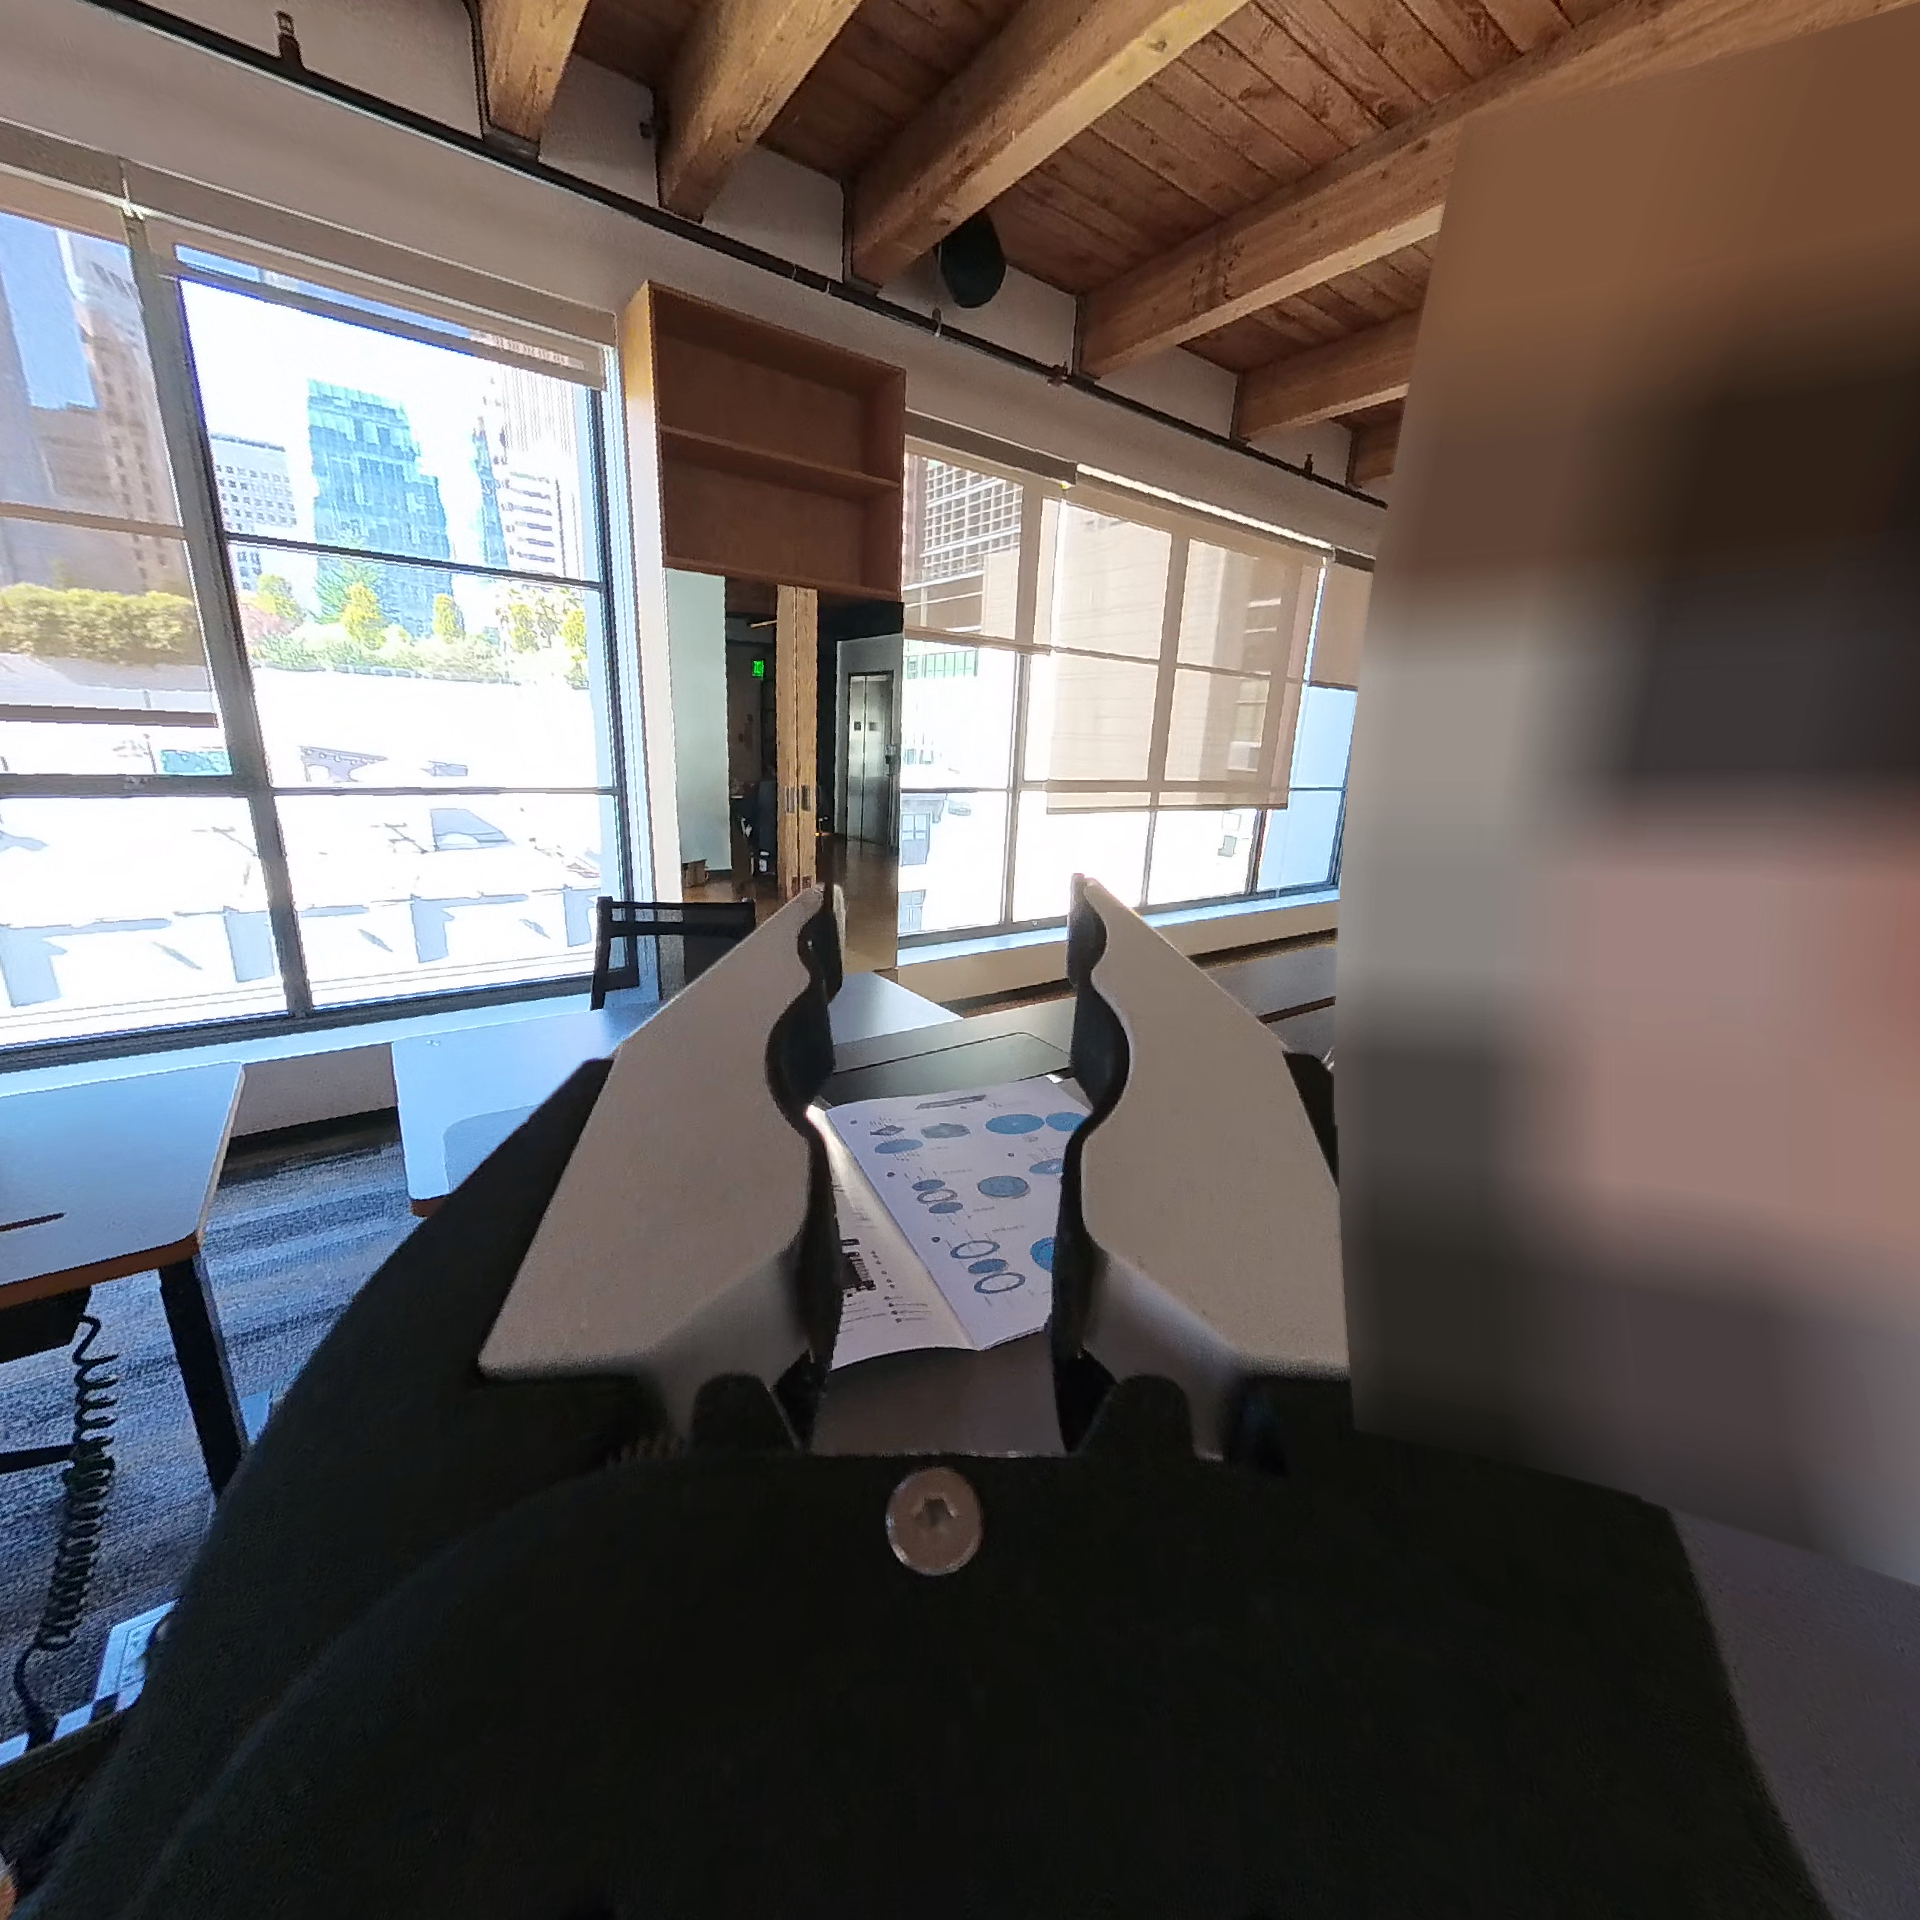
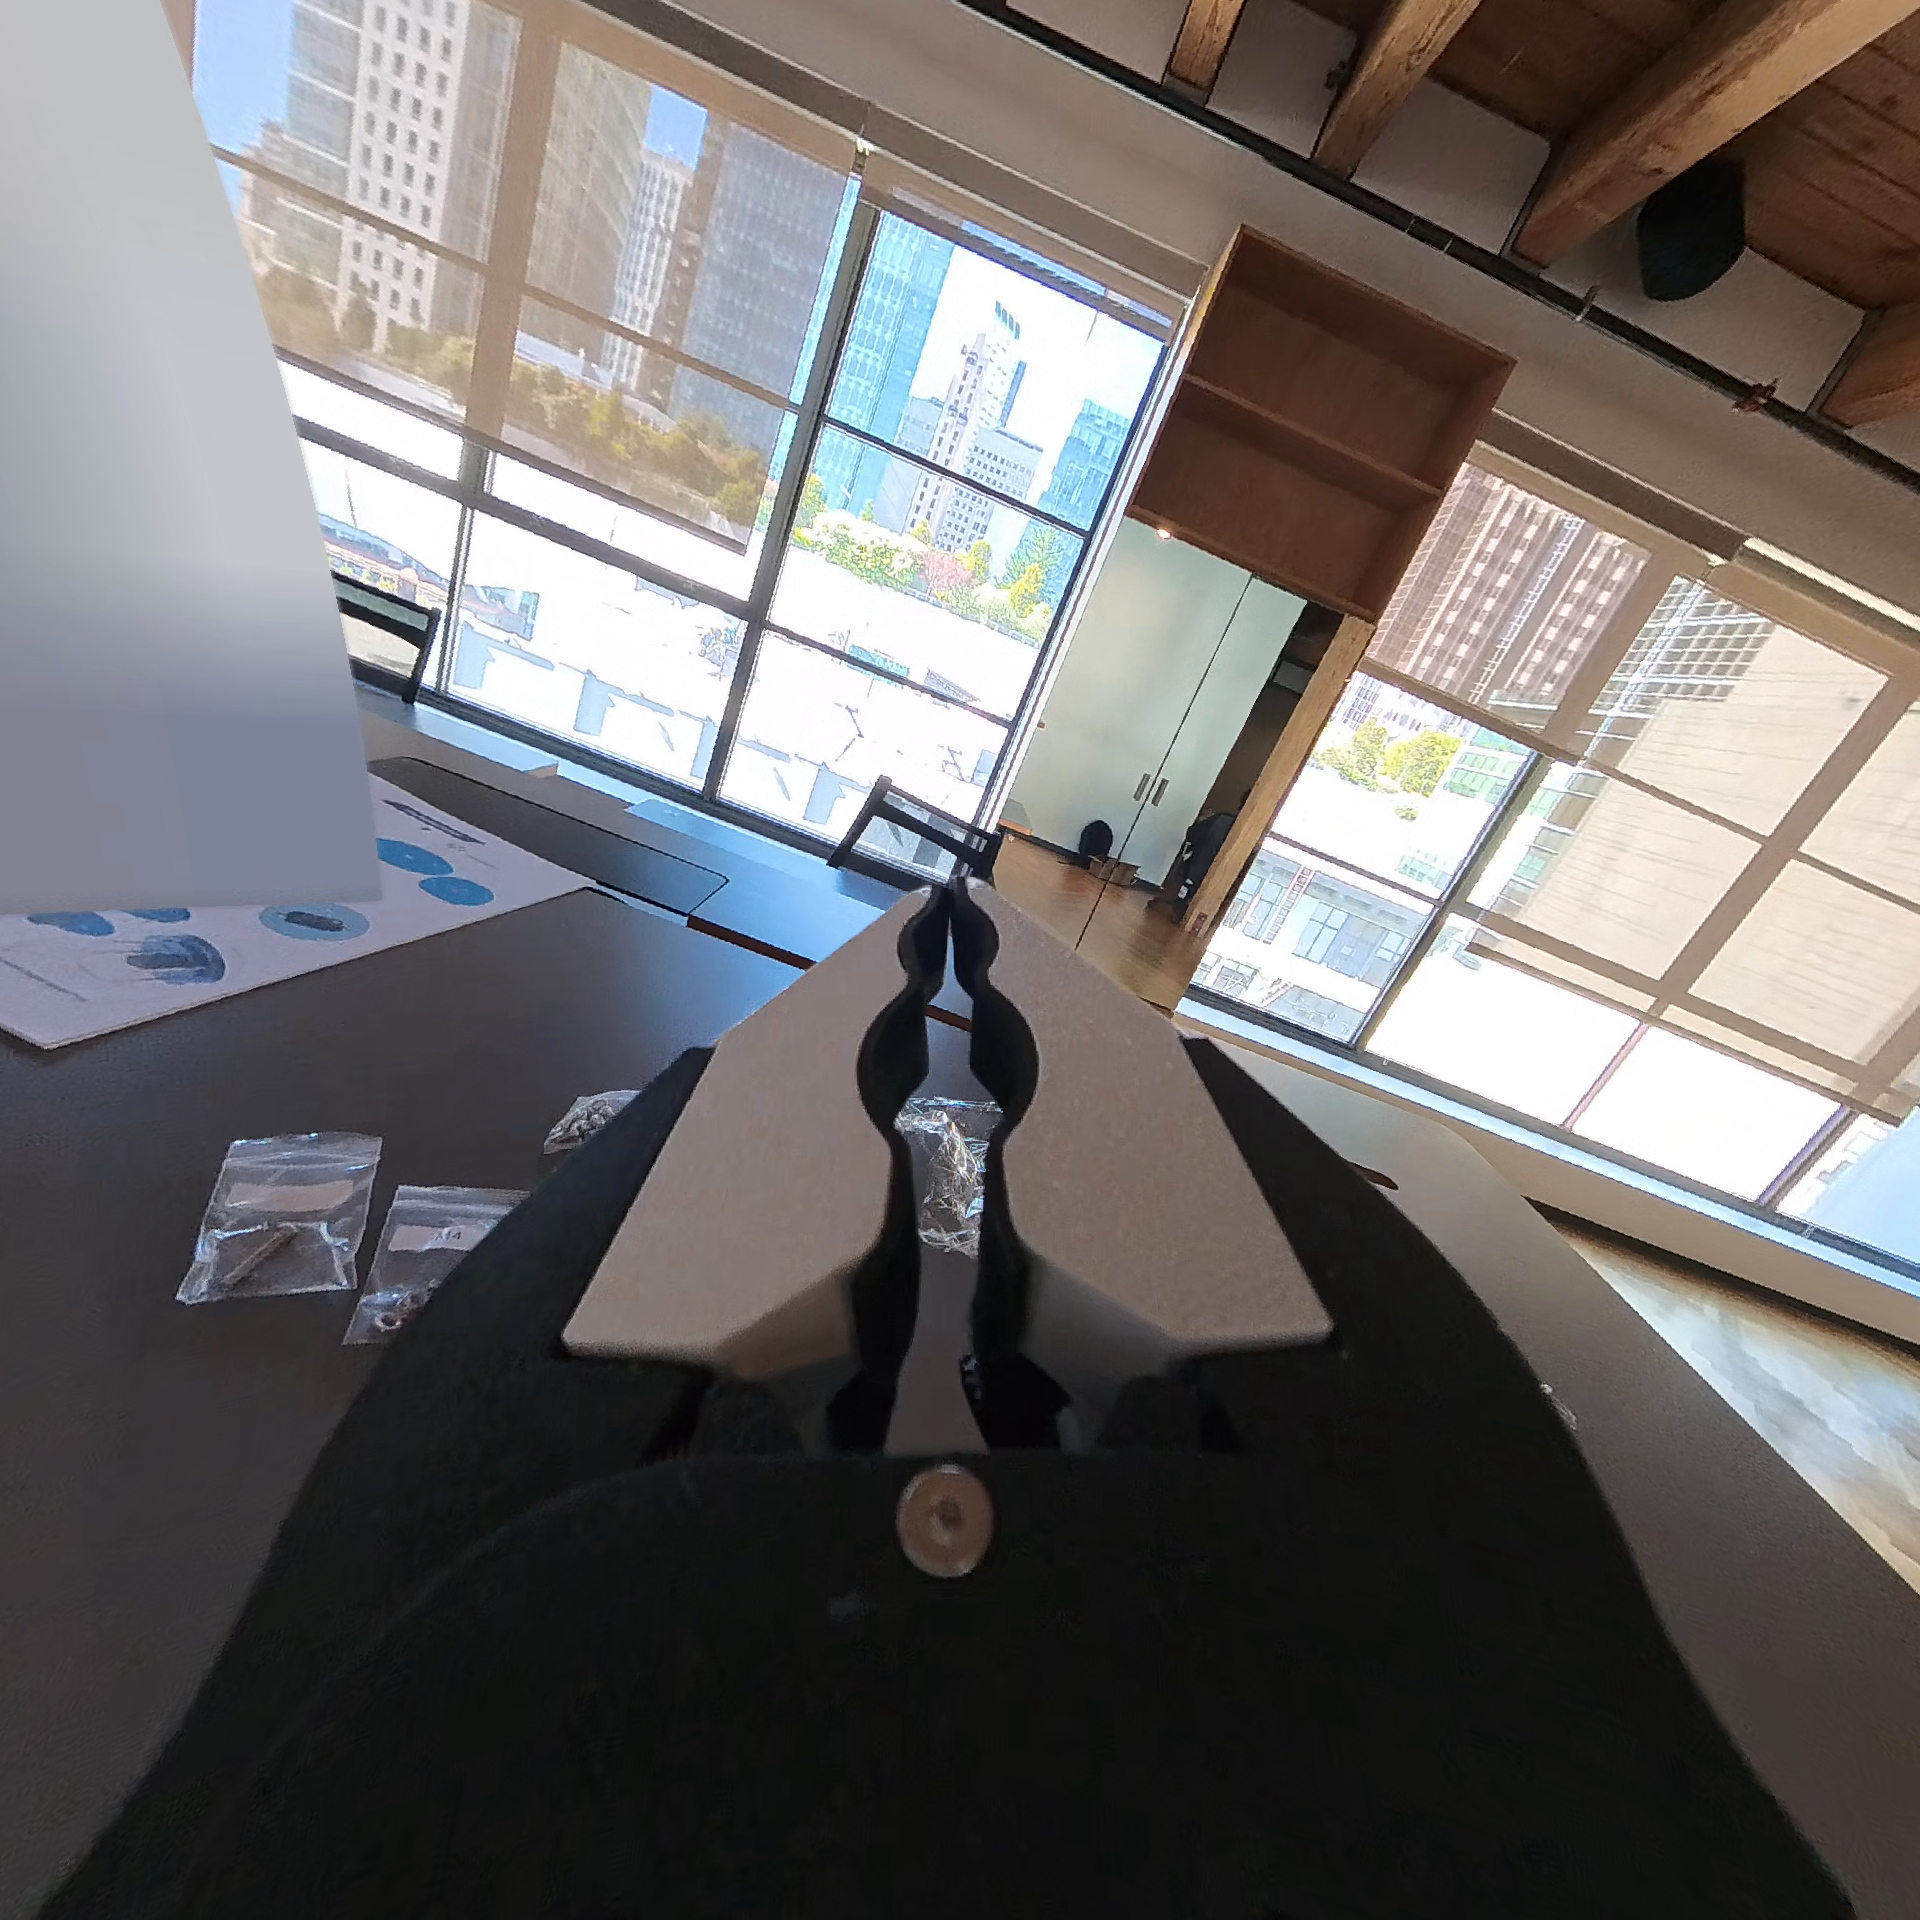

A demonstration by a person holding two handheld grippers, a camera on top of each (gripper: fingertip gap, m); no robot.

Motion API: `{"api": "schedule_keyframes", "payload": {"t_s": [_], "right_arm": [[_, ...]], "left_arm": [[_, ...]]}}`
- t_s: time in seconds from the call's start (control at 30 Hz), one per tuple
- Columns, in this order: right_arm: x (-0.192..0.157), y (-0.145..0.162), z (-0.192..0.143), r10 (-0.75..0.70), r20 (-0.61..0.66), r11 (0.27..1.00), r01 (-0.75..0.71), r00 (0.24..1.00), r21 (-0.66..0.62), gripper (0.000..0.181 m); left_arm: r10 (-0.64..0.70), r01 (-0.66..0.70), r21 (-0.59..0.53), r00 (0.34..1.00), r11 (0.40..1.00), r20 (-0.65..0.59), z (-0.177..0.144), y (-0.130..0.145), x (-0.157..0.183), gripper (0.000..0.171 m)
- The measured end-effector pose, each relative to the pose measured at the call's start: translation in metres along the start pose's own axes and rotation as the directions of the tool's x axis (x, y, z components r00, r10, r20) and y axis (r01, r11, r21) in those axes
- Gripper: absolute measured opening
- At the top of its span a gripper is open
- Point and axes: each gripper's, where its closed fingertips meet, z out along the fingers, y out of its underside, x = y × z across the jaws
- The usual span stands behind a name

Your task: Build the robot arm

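My left gripper (image 1: 951, 904) hangs in the air, fingers spread wide, nothing between them. Past the gap, a printed sheet with blue circles (image 1: 951, 1195) lies flat on the dark table (image 1: 935, 1049). My right gripper (image 2: 954, 891) has its tips pressed together, empty. Below it on the table: small clear plastic bags of hardware (image 2: 281, 1216), one (image 2: 945, 1174) directly beneath the fingers. Windows (image 2: 727, 520) behind.
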Motion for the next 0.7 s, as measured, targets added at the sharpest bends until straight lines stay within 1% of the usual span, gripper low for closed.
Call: {"api": "schedule_keyframes", "payload": {"t_s": [0.1, 0.27, 0.4, 0.53, 0.63, 0.7], "right_arm": [[0.000, 0.000, -0.002, 0.001, -0.004, 1.000, -0.001, 1.000, 0.002, 0.000], [-0.009, -0.002, -0.002, 0.022, 0.048, 1.000, -0.023, 0.999, 0.017, 0.000], [-0.022, 0.003, 0.004, 0.044, 0.113, 0.999, -0.043, 0.993, -0.008, 0.000], [-0.039, 0.011, 0.007, 0.126, 0.169, 0.991, -0.116, 0.977, -0.072, 0.000], [-0.038, 0.017, 0.005, 0.123, 0.126, 0.989, -0.111, 0.984, -0.094, 0.000], [-0.035, 0.017, -0.002, 0.105, 0.083, 0.991, -0.097, 0.991, -0.095, 0.000]], "left_arm": [[0.011, -0.011, -0.013, 1.000, 1.000, -0.006, -0.001, -0.002, 0.002, 0.043], [0.037, -0.037, -0.024, 0.999, 0.999, 0.018, -0.014, -0.008, 0.002, 0.042], [0.056, -0.055, -0.052, 0.998, 0.997, 0.035, -0.031, -0.013, 0.001, 0.042], [0.085, -0.081, -0.111, 0.996, 0.990, 0.032, -0.046, -0.008, -0.001, 0.042], [0.073, -0.076, -0.161, 0.997, 0.984, -0.027, -0.054, 0.002, 0.004, 0.044], [0.059, -0.071, -0.162, 0.995, 0.984, -0.079, -0.061, 0.006, 0.008, 0.045]]}}
